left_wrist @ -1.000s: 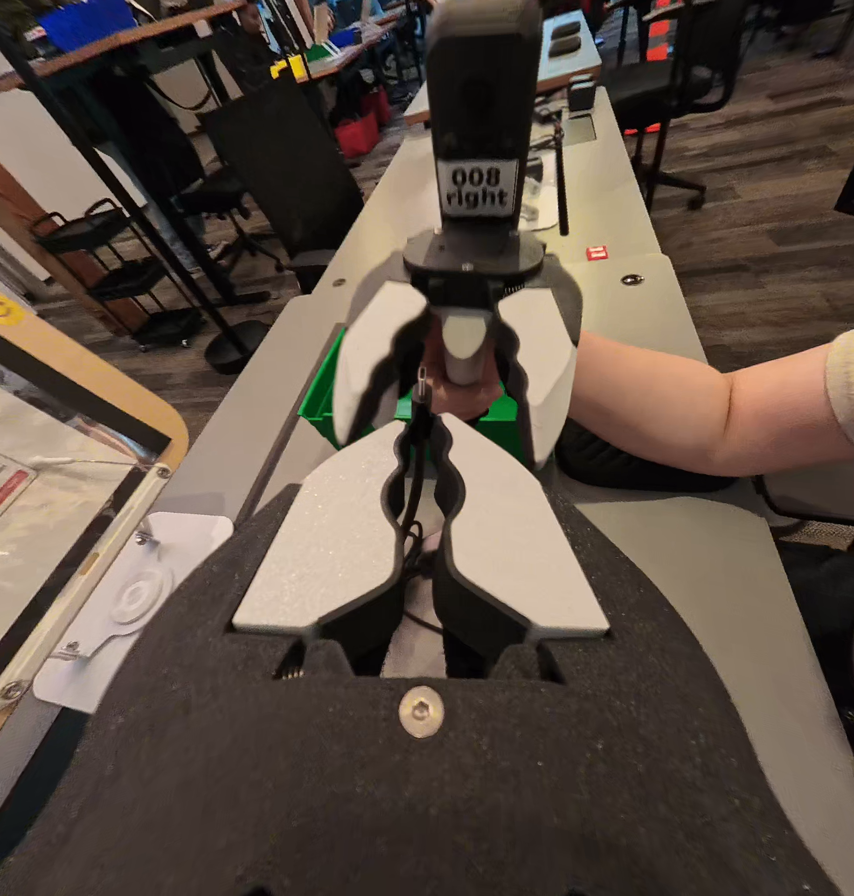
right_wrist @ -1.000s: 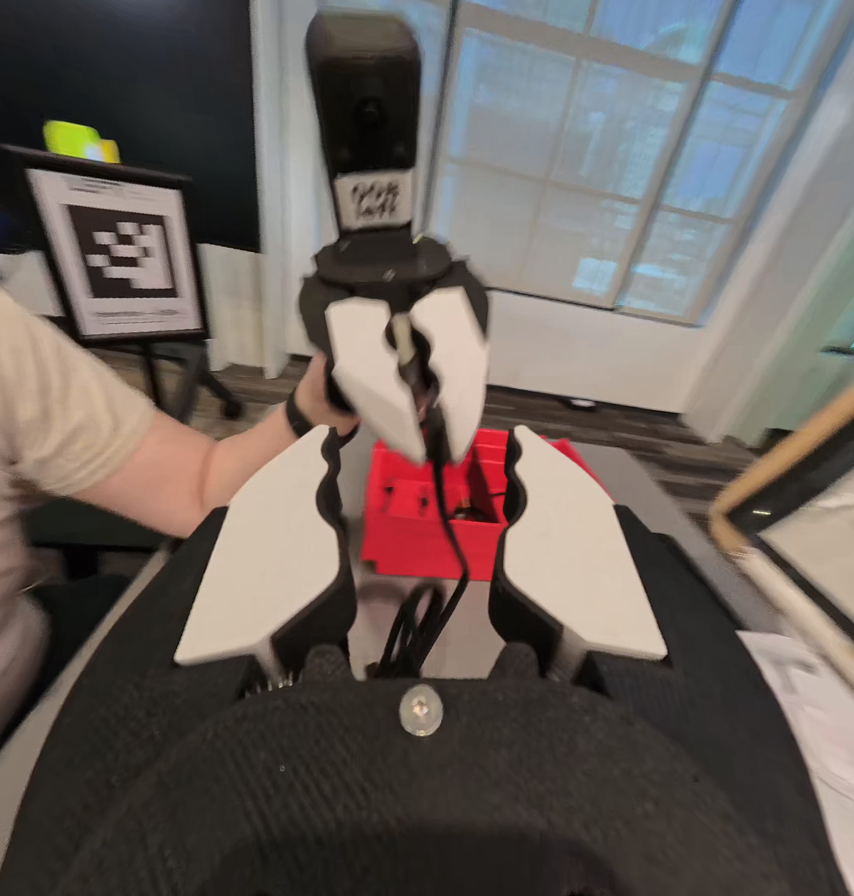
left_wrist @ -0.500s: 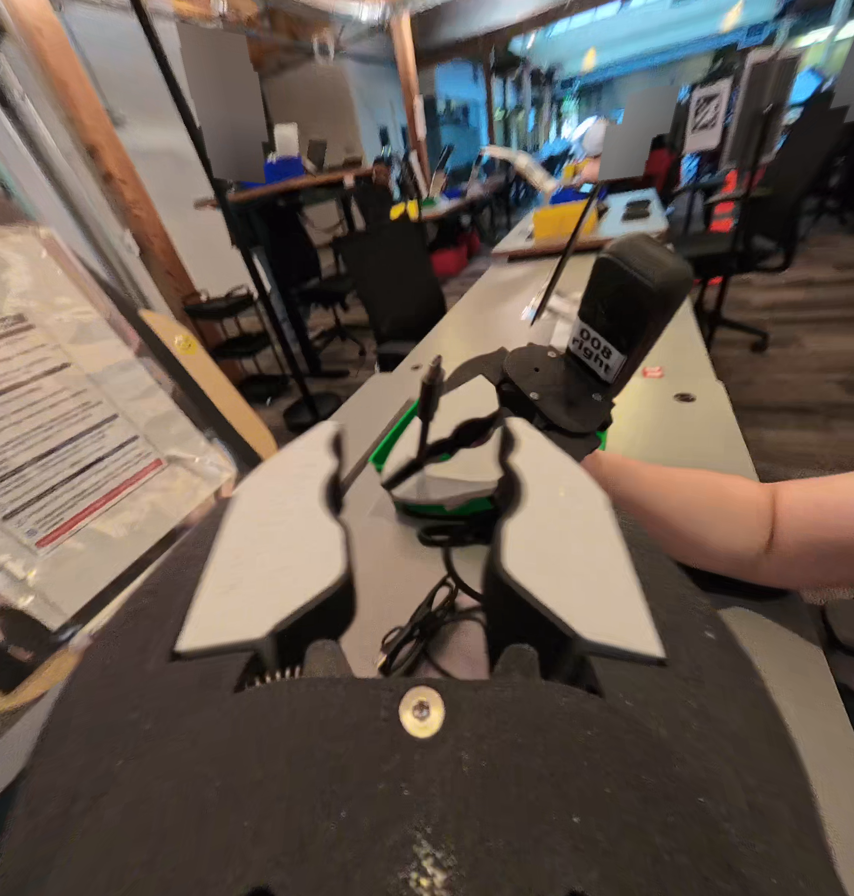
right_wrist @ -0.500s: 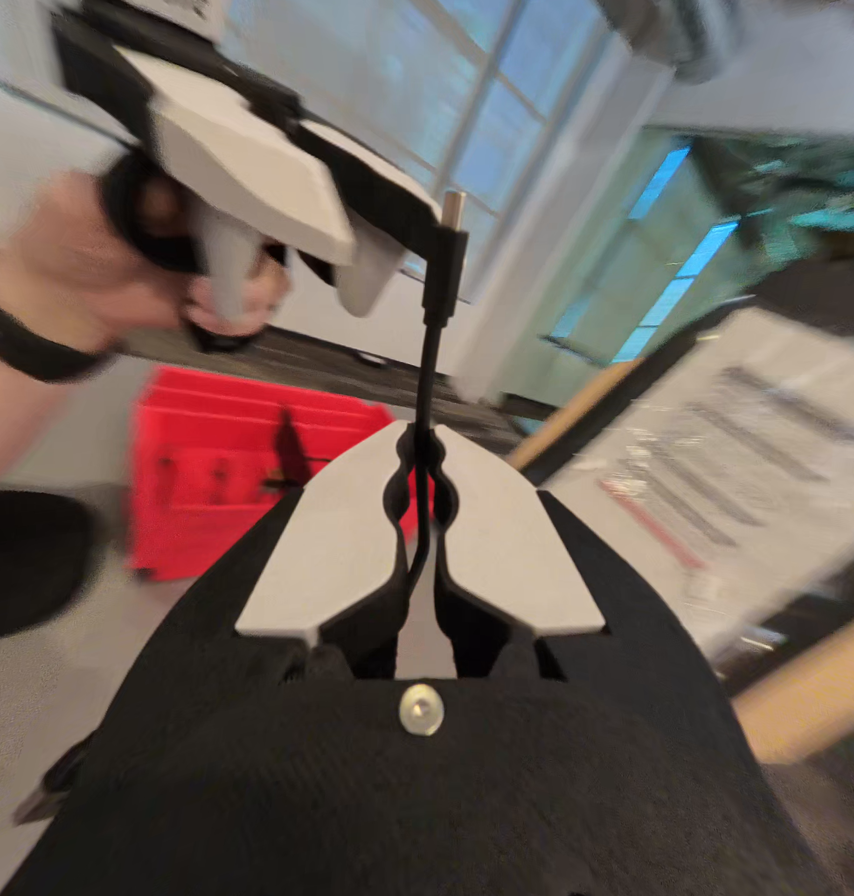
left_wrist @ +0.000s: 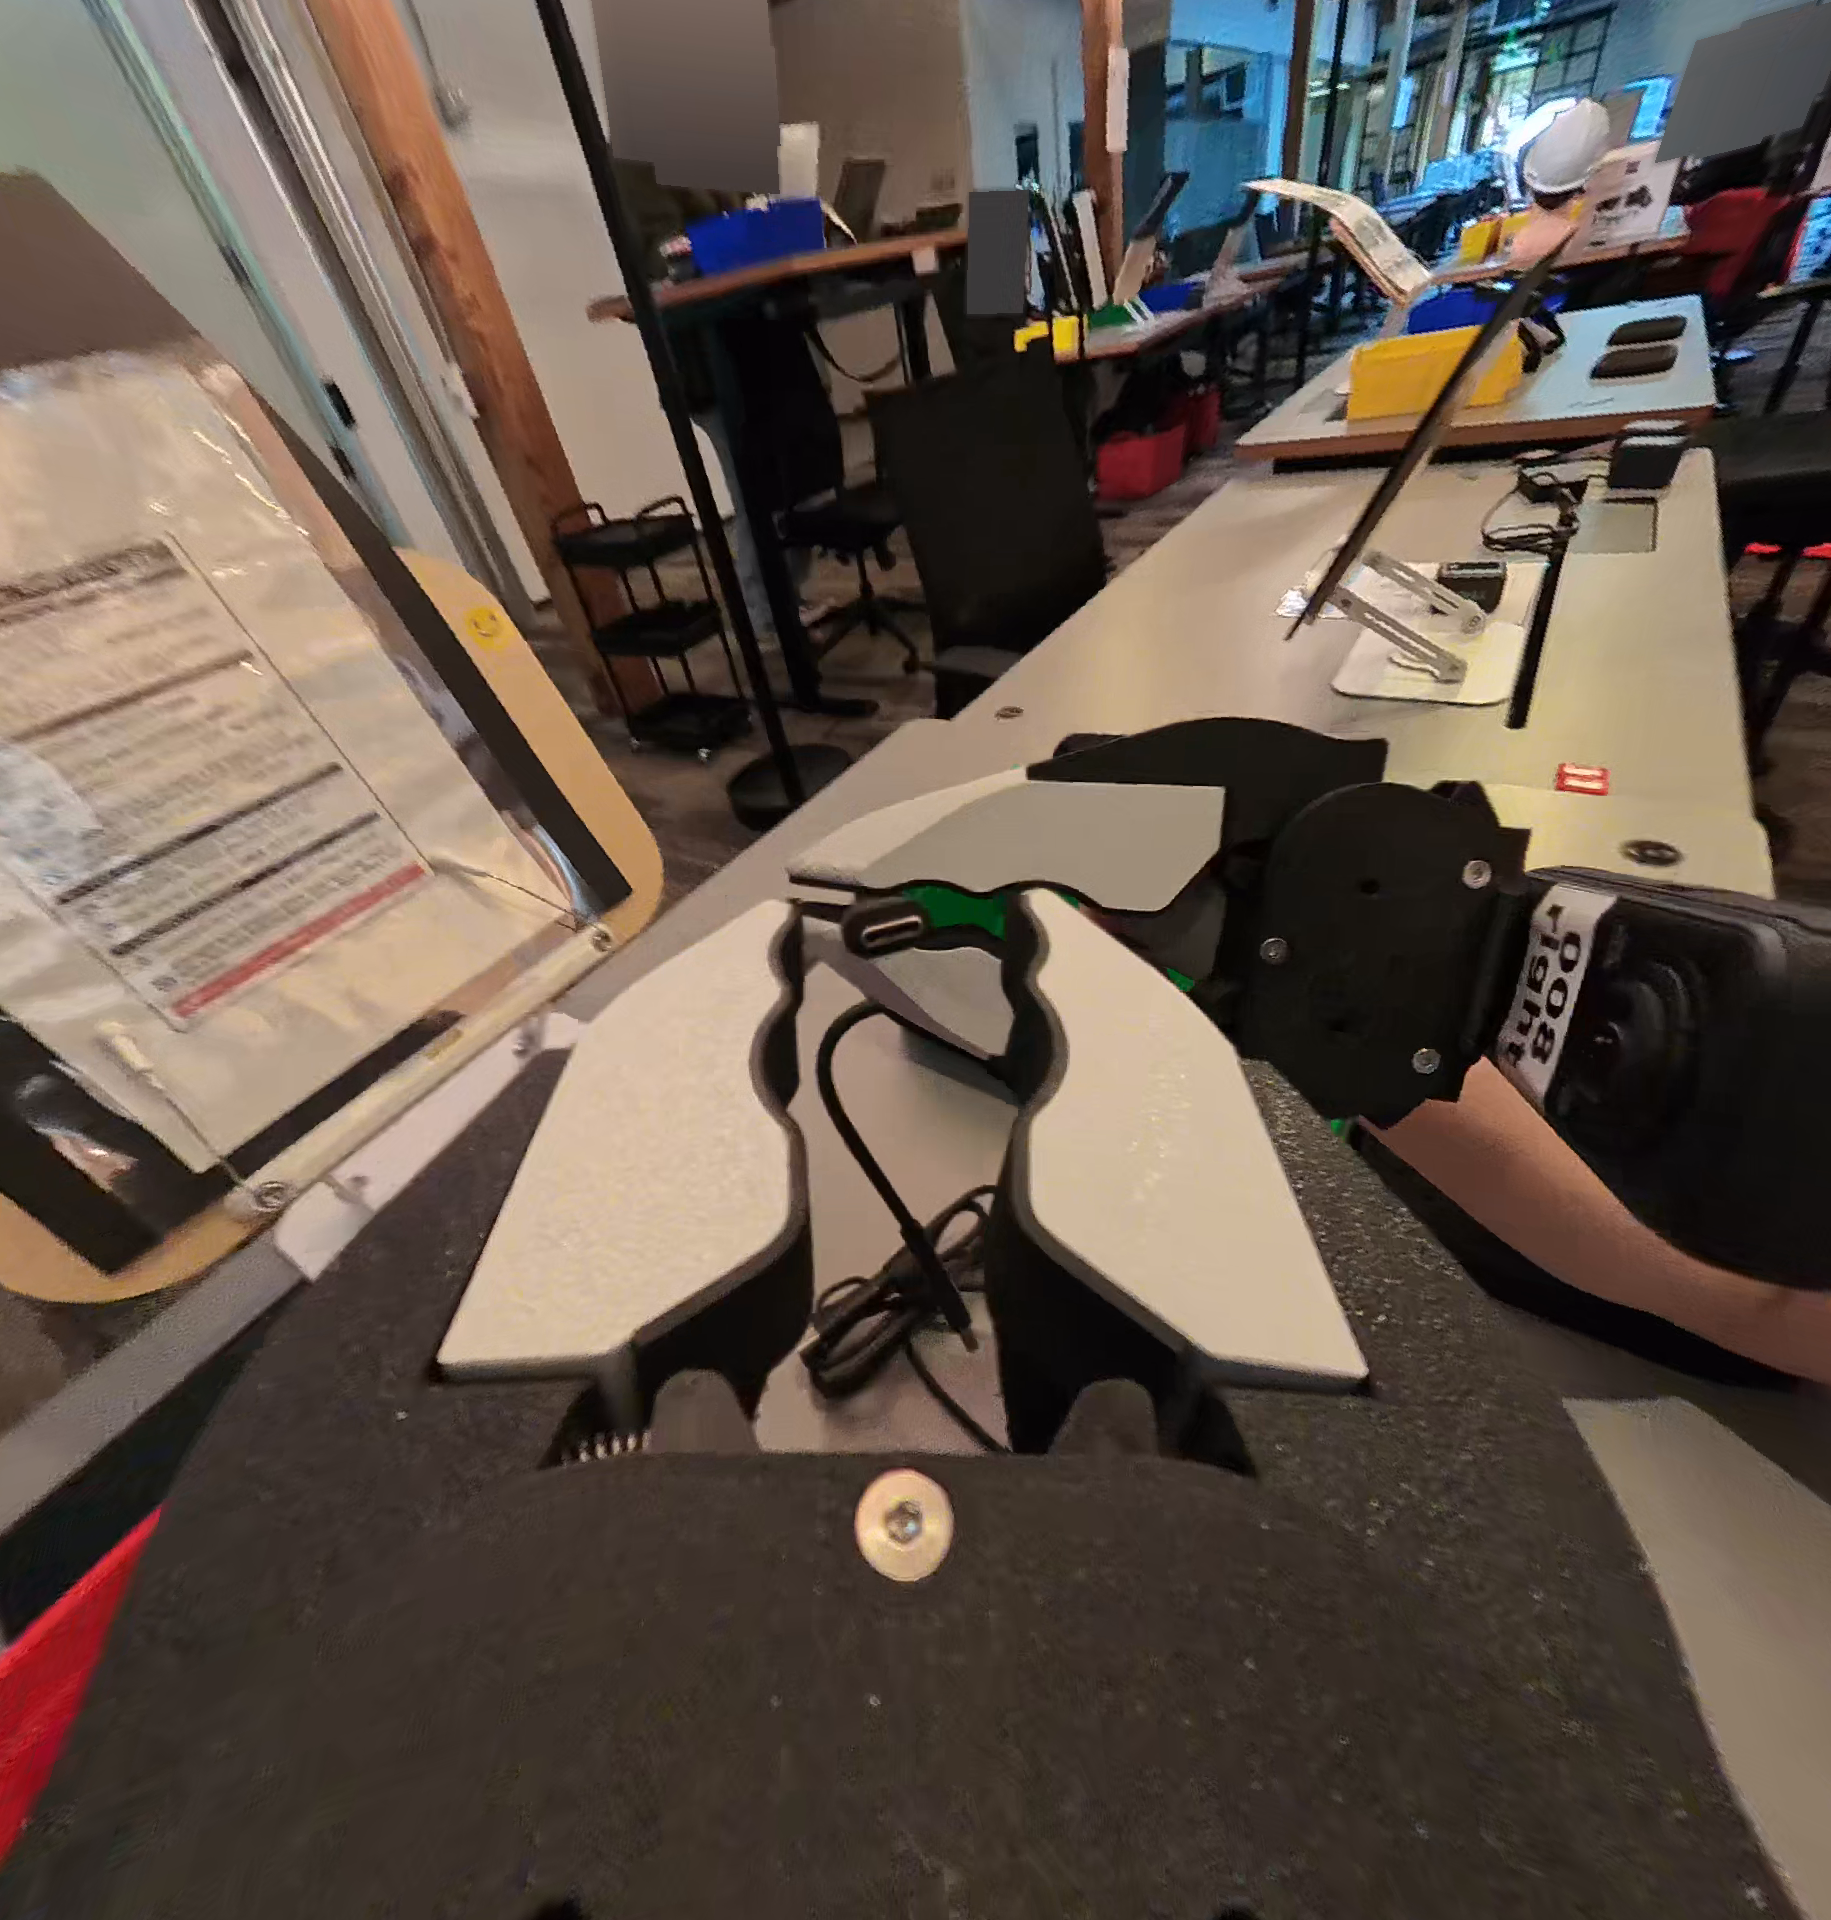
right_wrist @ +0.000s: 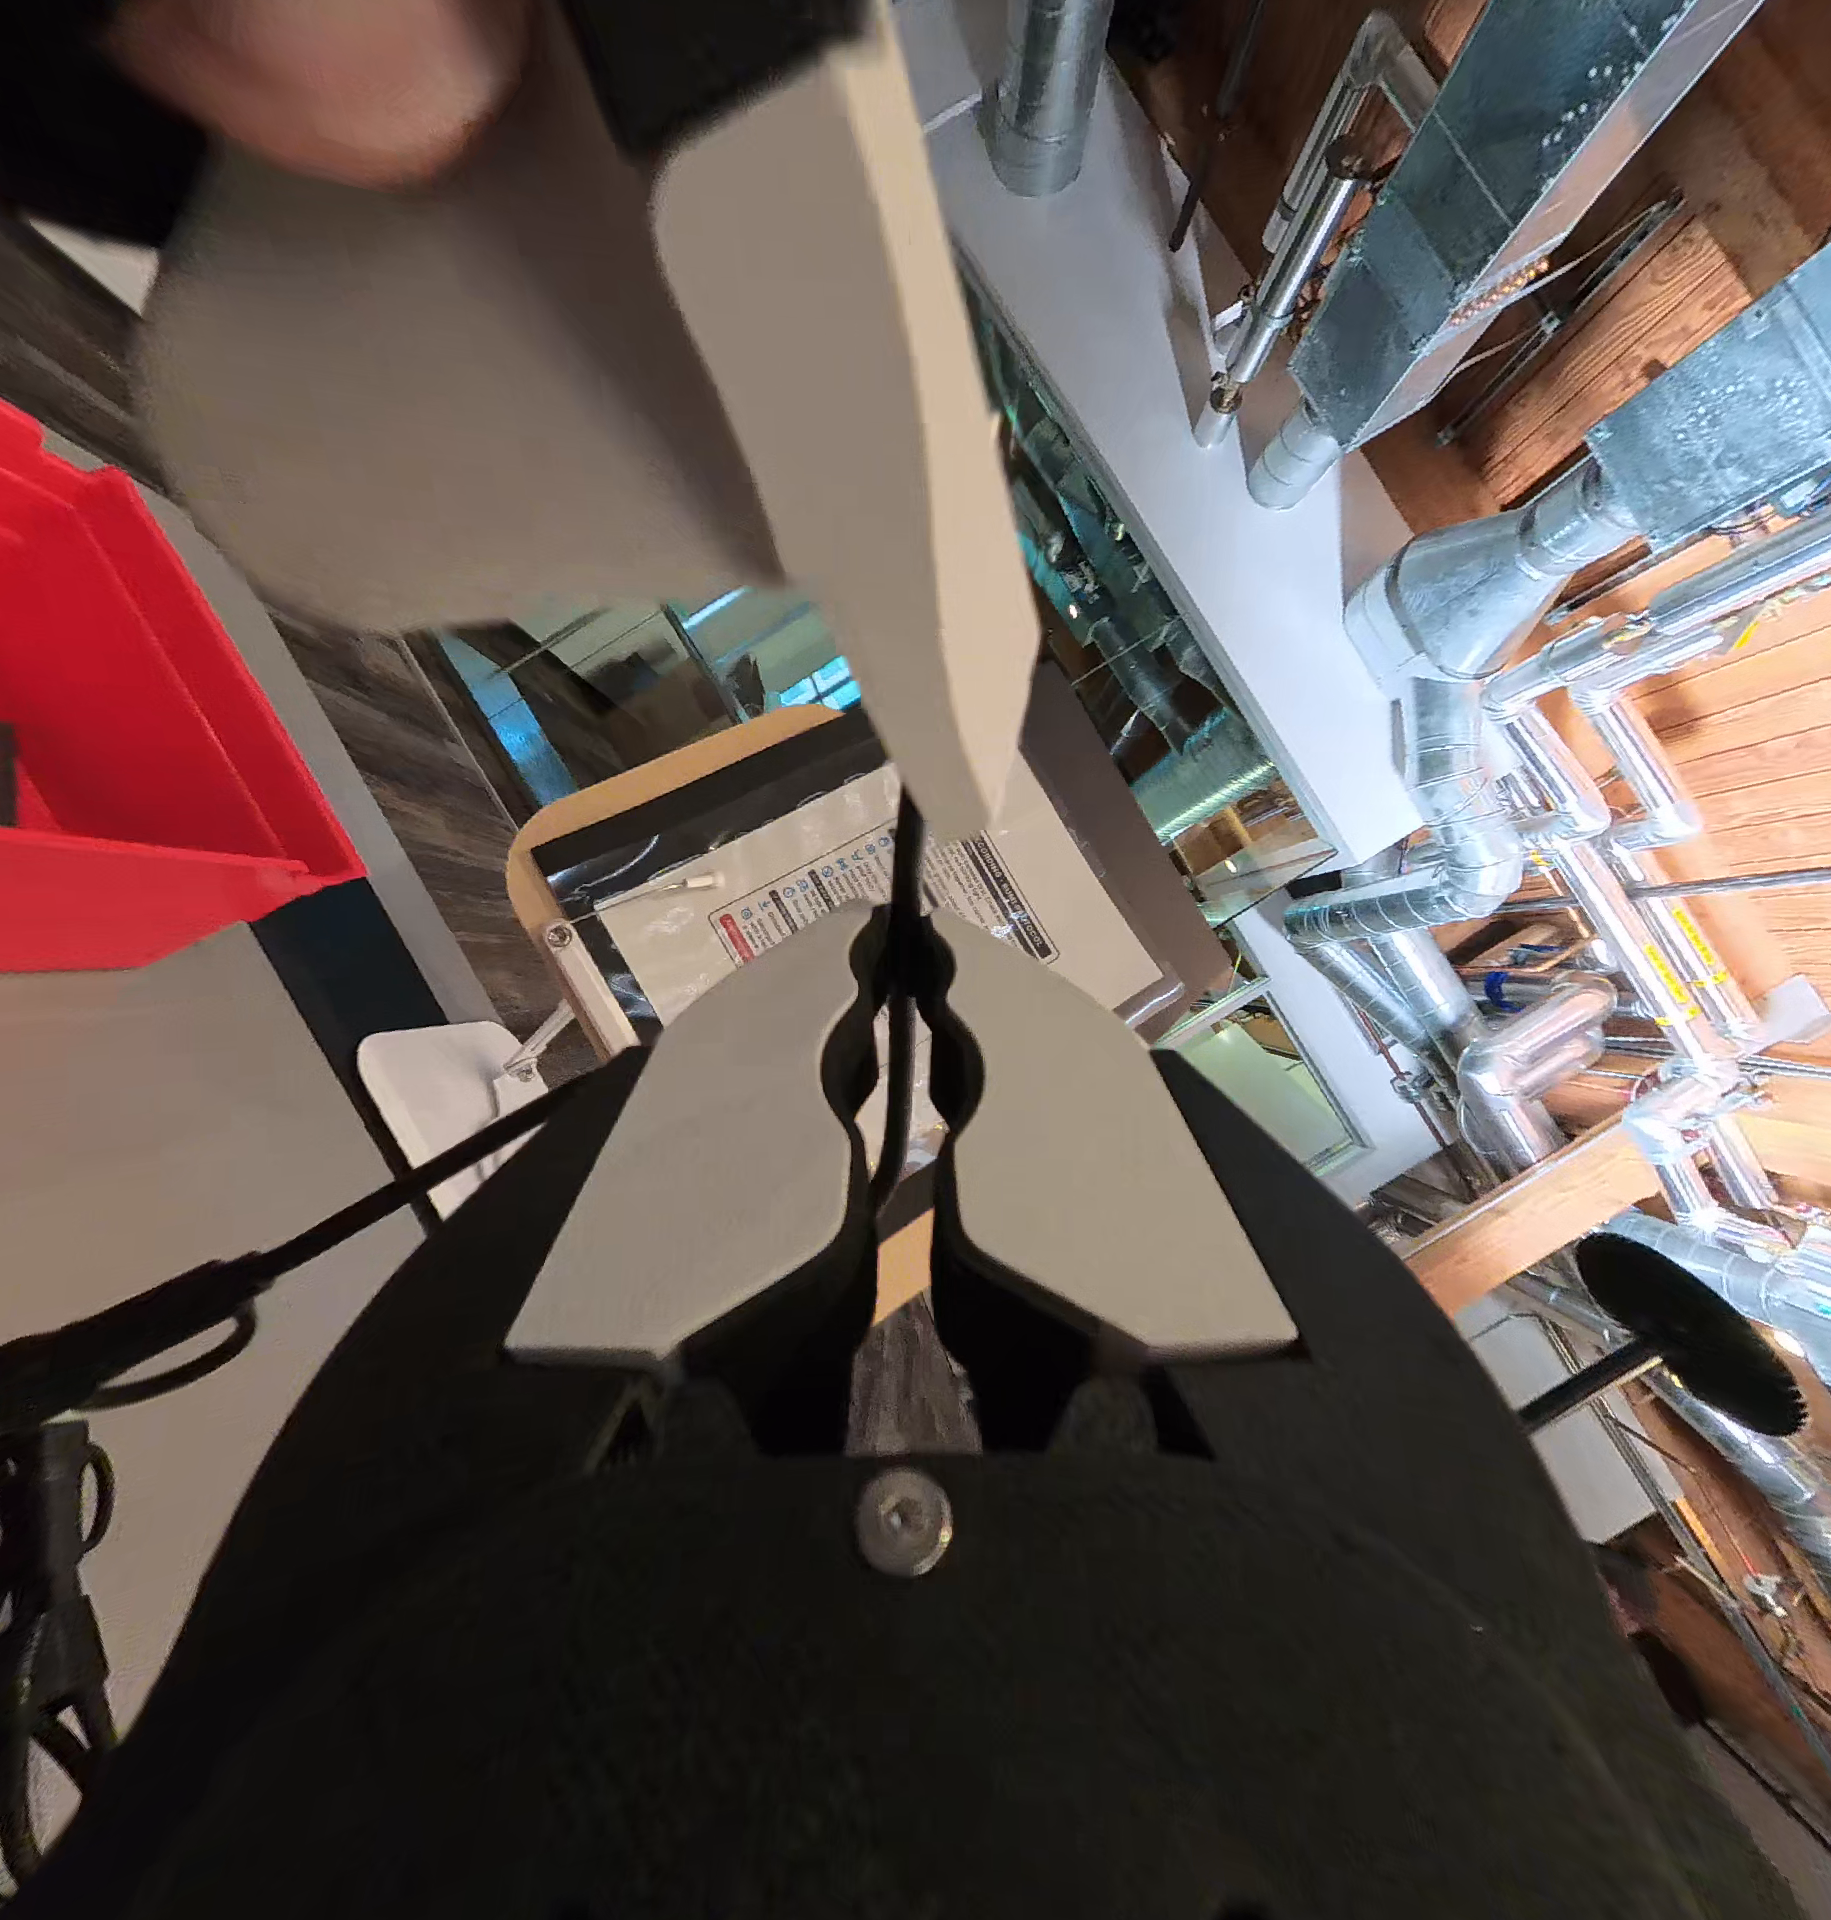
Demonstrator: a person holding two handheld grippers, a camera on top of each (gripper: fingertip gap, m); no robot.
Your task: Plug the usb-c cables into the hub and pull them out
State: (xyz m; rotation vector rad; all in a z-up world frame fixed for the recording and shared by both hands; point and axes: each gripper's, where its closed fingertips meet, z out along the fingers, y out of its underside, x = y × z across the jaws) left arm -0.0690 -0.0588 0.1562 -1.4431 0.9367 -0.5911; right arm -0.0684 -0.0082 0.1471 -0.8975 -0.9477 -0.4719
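Right tongs (right_wrist: 906, 940) are pinching the cable (right_wrist: 895, 1060) w/ plug (left_wrist: 883, 928) at frame center, aiming between the left tongs' (left_wrist: 906, 956) wide-open, empty fingers. No hub visible. Risk: thin cord is slipping or twisting, so plug is misaligning.

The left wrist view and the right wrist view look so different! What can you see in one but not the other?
Only the left wrist view shows the USB-C plug end-on, pinched in the right gripper, plus a green bin behind it and a loose cable bundle on the grey table.

Only the right wrist view shows a red bin and ceiling pipes.

Both show the black cable, the open left gripper and the laminated sign.
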